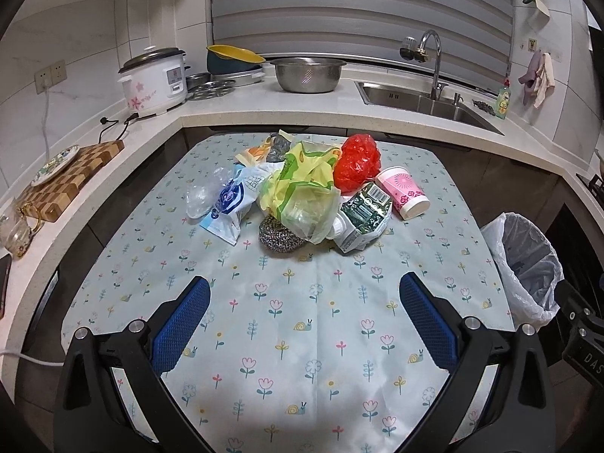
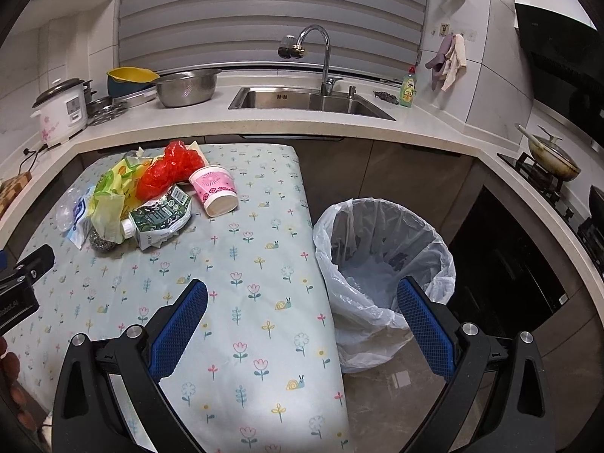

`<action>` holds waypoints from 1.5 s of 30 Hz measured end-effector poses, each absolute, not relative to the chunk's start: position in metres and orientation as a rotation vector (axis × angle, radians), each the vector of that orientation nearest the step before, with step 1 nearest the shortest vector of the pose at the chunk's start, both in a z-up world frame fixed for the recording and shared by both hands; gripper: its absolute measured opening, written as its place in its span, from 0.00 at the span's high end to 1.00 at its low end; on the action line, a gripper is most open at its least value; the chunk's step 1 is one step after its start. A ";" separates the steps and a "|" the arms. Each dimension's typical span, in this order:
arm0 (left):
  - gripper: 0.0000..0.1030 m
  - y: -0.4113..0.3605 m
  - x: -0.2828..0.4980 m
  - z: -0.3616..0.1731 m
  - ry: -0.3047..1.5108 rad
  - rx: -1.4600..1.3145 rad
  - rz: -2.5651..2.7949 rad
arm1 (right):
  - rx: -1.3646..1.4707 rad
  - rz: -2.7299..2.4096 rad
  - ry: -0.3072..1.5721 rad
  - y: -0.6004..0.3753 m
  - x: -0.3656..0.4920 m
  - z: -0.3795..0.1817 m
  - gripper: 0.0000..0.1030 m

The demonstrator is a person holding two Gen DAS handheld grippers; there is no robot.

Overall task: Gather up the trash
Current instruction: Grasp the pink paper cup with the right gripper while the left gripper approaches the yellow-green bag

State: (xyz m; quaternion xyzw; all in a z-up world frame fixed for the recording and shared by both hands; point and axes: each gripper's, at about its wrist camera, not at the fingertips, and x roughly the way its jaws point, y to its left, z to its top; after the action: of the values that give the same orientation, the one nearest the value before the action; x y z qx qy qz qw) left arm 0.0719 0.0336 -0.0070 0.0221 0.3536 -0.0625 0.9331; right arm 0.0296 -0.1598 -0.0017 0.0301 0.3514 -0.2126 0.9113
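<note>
Left wrist view: left claw (image 1: 304,315) hovering spread and empty above the near counter (image 1: 264,339); trash pile (image 1: 302,188) sitting far-centre, untouched. Right claw (image 2: 302,321) also spread, empty, straddling the counter edge beside the lined bin (image 2: 385,264). Judging: collection not begun. Next: advancing to pinch one item, likely the pink cup (image 2: 215,190).

A table (image 1: 287,339) covered by a pale cloth printed with tulips and snails stood in the kitchen, its near half bare. At the far end lay a heap of rubbish: a clear plastic wrapper (image 1: 202,196) on the left, a blue-and-white packet (image 1: 226,207) beside it, a steel scourer (image 1: 279,236) at the near edge, a green carton (image 1: 362,219), and a pink paper cup (image 1: 404,192) on its side at the right.
</note>
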 end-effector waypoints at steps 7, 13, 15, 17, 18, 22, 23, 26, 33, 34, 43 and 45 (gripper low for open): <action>0.07 0.050 0.115 -0.020 0.774 0.007 -0.119 | 0.097 -0.387 0.725 -0.161 0.085 -0.010 0.07; 0.07 0.056 0.153 -0.029 0.789 0.011 -0.122 | 0.131 -0.335 0.754 -0.164 0.147 -0.028 0.07; 0.07 0.056 0.166 -0.032 0.798 0.006 -0.139 | 0.136 -0.323 0.760 -0.163 0.168 -0.034 0.07; 0.07 0.055 0.181 -0.036 0.813 0.000 -0.159 | 0.136 -0.310 0.768 -0.161 0.189 -0.040 0.07; 0.07 0.055 0.188 -0.037 0.818 -0.001 -0.164 | 0.133 -0.306 0.772 -0.160 0.199 -0.044 0.07; 0.07 0.051 0.215 -0.045 0.832 -0.013 -0.187 | 0.122 -0.290 0.794 -0.158 0.237 -0.059 0.07; 0.07 0.049 0.223 -0.048 0.839 -0.020 -0.193 | 0.120 -0.288 0.802 -0.158 0.247 -0.064 0.07; 0.07 0.045 0.242 -0.055 0.863 -0.046 -0.223 | 0.124 -0.279 0.824 -0.160 0.270 -0.077 0.07; 0.07 0.039 0.274 -0.069 0.892 -0.098 -0.273 | 0.128 -0.263 0.857 -0.164 0.304 -0.099 0.07; 0.07 0.039 0.277 -0.071 0.900 -0.111 -0.283 | 0.122 -0.264 0.863 -0.163 0.308 -0.102 0.07; 0.31 0.041 0.277 -0.072 0.908 -0.133 -0.341 | 0.115 -0.240 0.874 -0.161 0.302 -0.108 0.42; 0.40 0.041 0.273 -0.068 0.900 -0.122 -0.335 | 0.108 -0.248 0.857 -0.160 0.294 -0.101 0.43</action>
State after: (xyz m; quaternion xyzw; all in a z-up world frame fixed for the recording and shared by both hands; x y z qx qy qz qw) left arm 0.2733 0.0405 -0.0679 -0.0587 0.4328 -0.1611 0.8850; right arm 0.2943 -0.1596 -0.1005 0.0522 0.4142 -0.1197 0.9008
